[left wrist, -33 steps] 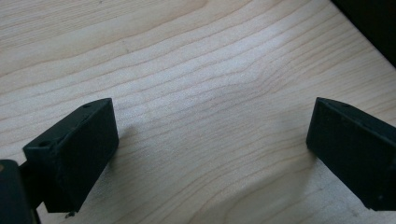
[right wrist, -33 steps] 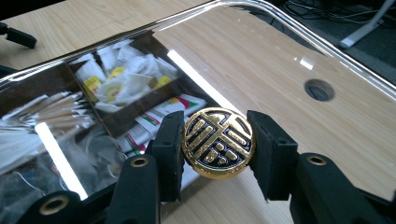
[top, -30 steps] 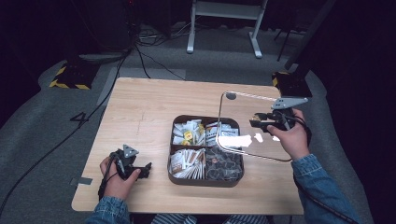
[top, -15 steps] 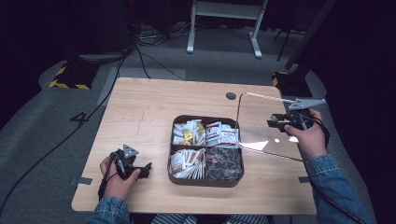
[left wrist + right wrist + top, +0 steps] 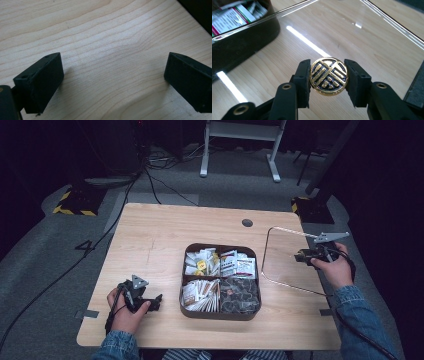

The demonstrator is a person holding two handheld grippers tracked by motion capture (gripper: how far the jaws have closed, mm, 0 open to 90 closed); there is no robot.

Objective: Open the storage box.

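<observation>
box [image 5: 220,312]: 4 compartments, packets [image 5: 200,294] | clear lid [image 5: 290,265] off, right gripper [image 5: 328,76] holds knob

A grey carpet [image 5: 45,245] is lying under the wooden table [image 5: 150,235]; beyond the table, a white metal stand [image 5: 240,140] is standing in darkness.

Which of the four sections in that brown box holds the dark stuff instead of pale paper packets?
The section at the near right corner of the brown box, on the person's side. It looks dark and speckled, while the other three hold light-coloured packets.
</observation>
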